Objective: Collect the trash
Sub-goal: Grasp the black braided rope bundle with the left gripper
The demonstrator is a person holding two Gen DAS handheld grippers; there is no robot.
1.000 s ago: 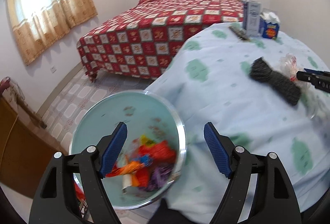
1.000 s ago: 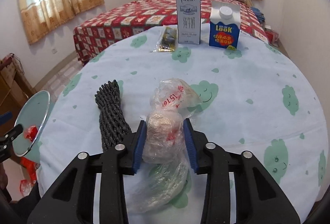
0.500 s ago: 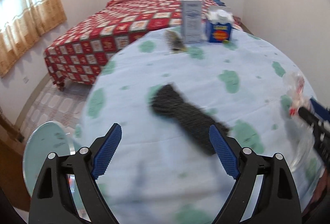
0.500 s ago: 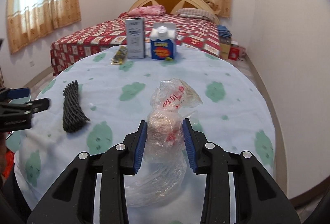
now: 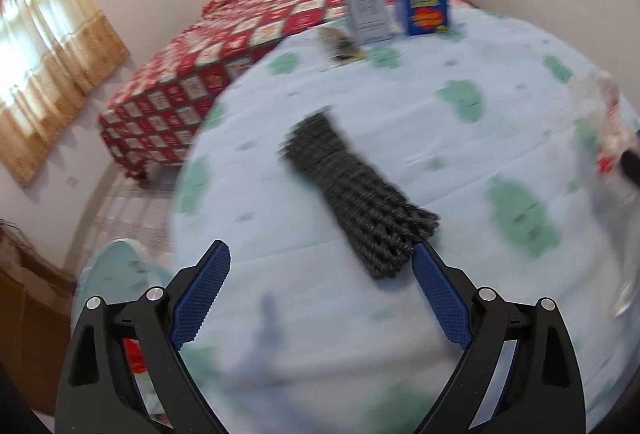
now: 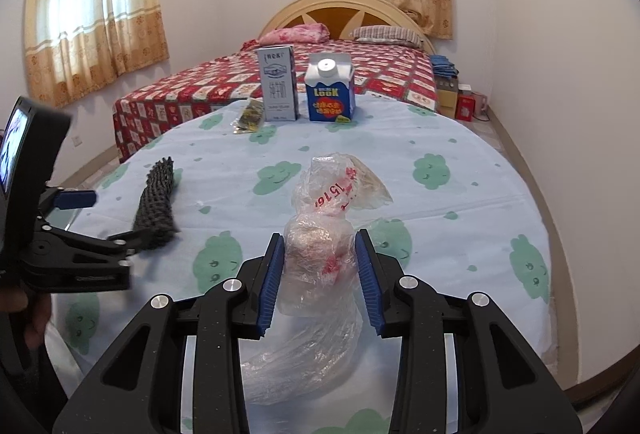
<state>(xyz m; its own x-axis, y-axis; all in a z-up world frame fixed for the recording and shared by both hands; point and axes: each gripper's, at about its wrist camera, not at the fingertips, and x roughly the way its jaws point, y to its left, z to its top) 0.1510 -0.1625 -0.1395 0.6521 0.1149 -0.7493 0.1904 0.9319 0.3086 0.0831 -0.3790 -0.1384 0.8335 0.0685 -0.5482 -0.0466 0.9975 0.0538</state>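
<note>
My right gripper (image 6: 319, 246) is shut on a crumpled clear plastic bag (image 6: 340, 190) with red print, its tail hanging under the fingers over the table. A black knitted bundle (image 5: 352, 186) lies on the cloth. The left gripper (image 5: 320, 262) hovers just short of the bundle's near end, its jaws opening wide with nothing between the pads. From the right wrist view, the left gripper (image 6: 116, 216) sits at the left edge beside the bundle (image 6: 158, 194). A teal trash bin (image 5: 116, 266) with coloured wrappers stands below the table's left edge.
The round table (image 6: 460, 218) wears a pale blue cloth with green clouds. At its far side stand a grey-white carton (image 6: 278, 90), a blue carton (image 6: 330, 90) and a small dark wrapper (image 6: 250, 116). A red-quilted bed (image 6: 400, 74) lies beyond.
The left gripper swung from above the bin to over the table near the black bundle, and its jaws widened. The right gripper kept its hold on the bag while shifting sideways.
</note>
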